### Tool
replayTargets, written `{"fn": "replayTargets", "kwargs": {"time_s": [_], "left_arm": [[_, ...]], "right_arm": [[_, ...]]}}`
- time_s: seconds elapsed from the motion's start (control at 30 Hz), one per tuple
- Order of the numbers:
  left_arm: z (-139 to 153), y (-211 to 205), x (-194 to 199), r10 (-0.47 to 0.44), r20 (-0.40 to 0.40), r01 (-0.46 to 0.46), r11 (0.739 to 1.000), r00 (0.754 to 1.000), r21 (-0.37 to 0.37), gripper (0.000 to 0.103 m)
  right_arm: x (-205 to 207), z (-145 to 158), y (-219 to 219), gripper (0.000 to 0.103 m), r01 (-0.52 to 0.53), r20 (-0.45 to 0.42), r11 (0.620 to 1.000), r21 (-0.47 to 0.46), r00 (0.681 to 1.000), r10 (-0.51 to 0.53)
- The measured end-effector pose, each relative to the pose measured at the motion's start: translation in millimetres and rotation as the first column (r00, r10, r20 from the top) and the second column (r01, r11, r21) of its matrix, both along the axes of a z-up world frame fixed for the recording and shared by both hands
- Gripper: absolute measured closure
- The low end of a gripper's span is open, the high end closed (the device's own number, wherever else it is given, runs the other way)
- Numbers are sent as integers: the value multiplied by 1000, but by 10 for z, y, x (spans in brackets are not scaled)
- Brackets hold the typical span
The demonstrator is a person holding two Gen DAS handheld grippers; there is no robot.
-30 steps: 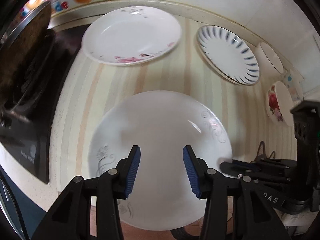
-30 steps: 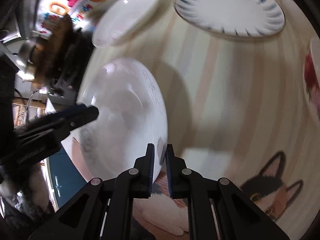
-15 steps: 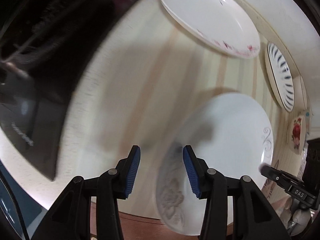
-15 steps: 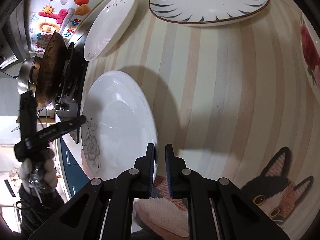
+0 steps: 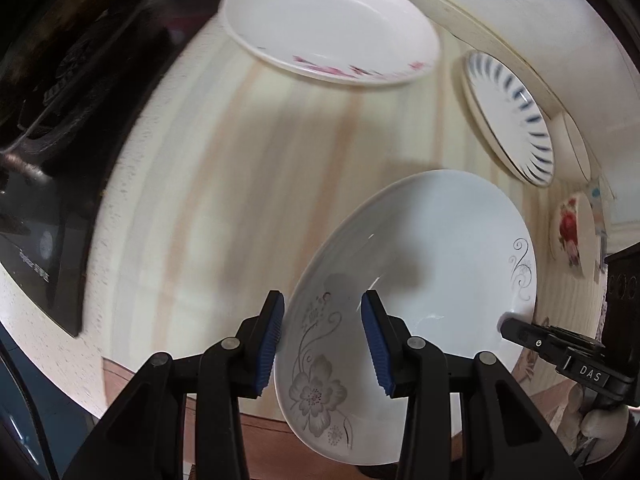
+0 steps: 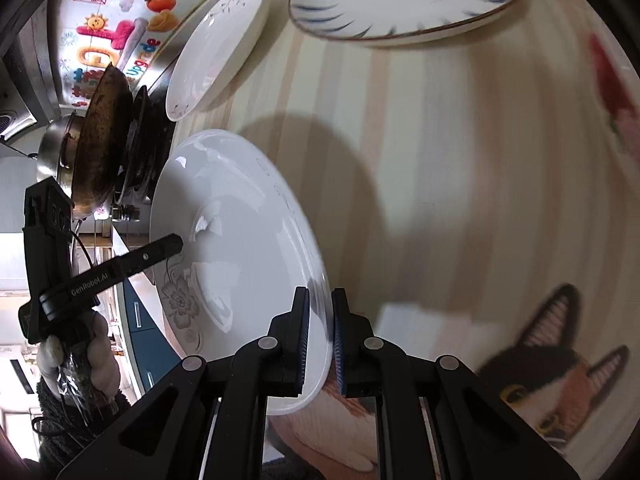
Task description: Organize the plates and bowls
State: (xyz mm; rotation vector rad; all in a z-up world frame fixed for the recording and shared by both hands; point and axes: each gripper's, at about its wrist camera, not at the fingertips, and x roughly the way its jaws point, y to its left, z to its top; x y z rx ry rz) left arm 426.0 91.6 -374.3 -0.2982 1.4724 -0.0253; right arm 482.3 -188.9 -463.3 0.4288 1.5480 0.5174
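Observation:
My right gripper point(image 6: 320, 336) is shut on the rim of a white plate with grey flowers point(image 6: 236, 248) and holds it tilted above the striped counter. The same plate point(image 5: 420, 256) fills the lower right of the left wrist view, with the right gripper point(image 5: 516, 326) pinching its right edge. My left gripper point(image 5: 322, 340) is open, its blue pads astride the plate's near edge without closing on it. A white plate with pink flowers point(image 5: 328, 28) lies at the back. A blue-striped plate point(image 5: 512, 116) lies at the back right.
A black stove with a wok point(image 6: 100, 140) stands on the left. A rose-patterned bowl point(image 5: 570, 232) sits at the far right. A cat-print mat point(image 6: 552, 380) lies near the counter's front edge. The wall runs behind the plates.
The flowered plate has been lifted off the counter and tilted up by my right gripper. My left gripper swung left, then came back with its open pads around the plate's near edge.

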Motion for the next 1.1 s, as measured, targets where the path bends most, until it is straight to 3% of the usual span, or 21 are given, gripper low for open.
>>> {"fn": "replayTargets", "kwargs": {"time_s": [0.3,0.5,0.87,1.0,1.1], "left_arm": [[-95,-784,62,-108,-12,108,993,994,-43,66],[-185,-1058,123,-150,-19,150,988,988,-32,66],[-301,-1418,168,-226,-16,226,974,974,-12,66],[-15,-1185,126,-234,18,235,971,972,-47,66],[361,-821,193,-179,110,183,983,978,-30,65]], "right_arm": [[-303,118,-730,90,84,-34,995,-45,996,-85],[-443,11,-1152,90,180,-79,981,-70,979,-186],[-454,-44,-1460,90,279,-60,954,-105,956,-286],[-493,-8,-1486,89,293,-73,948,-123,950,-303],[-585,268,-1594,89,327,-47,929,-170,939,-340]]}}
